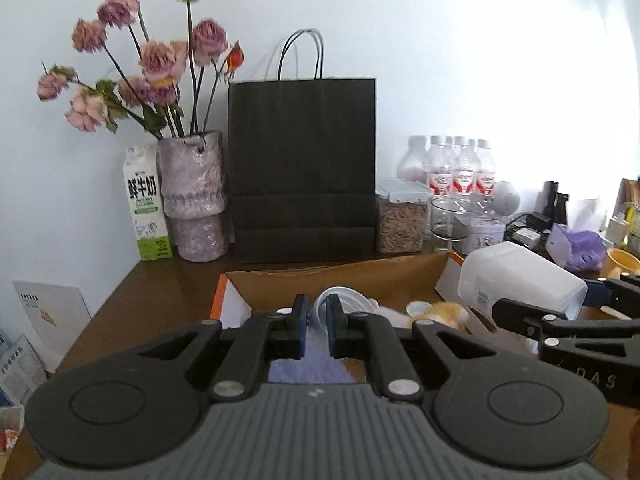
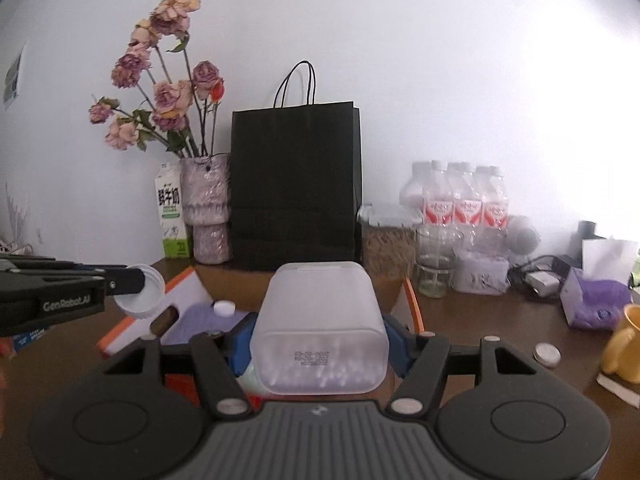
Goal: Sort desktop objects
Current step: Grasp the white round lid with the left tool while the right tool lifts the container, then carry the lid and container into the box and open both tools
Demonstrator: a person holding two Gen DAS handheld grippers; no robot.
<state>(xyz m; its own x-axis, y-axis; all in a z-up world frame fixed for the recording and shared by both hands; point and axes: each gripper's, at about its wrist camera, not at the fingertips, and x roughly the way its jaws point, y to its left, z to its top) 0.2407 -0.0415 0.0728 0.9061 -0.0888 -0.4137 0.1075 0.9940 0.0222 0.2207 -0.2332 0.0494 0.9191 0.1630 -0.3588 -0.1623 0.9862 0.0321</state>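
Note:
My left gripper (image 1: 317, 316) is shut on a round white lid (image 1: 338, 304), held on edge above the open cardboard box (image 1: 340, 276). It shows at the left of the right wrist view (image 2: 140, 290). My right gripper (image 2: 318, 336) is shut on a frosted white plastic container (image 2: 320, 328), tilted bottom toward the camera, with small beads inside. The container shows at the right of the left wrist view (image 1: 520, 280), above the box's right side. In the box lie a small white cap (image 2: 224, 308), a purple sheet (image 2: 192, 320) and an orange-white plush thing (image 1: 440, 314).
A black paper bag (image 1: 304, 168), a vase of dried roses (image 1: 194, 196), a milk carton (image 1: 146, 204), a grain-filled container (image 1: 400, 216), a glass jar (image 1: 448, 220) and water bottles (image 1: 460, 168) line the wall. A yellow cup (image 2: 624, 344), a purple pouch (image 2: 596, 304) and chargers (image 2: 540, 276) lie right.

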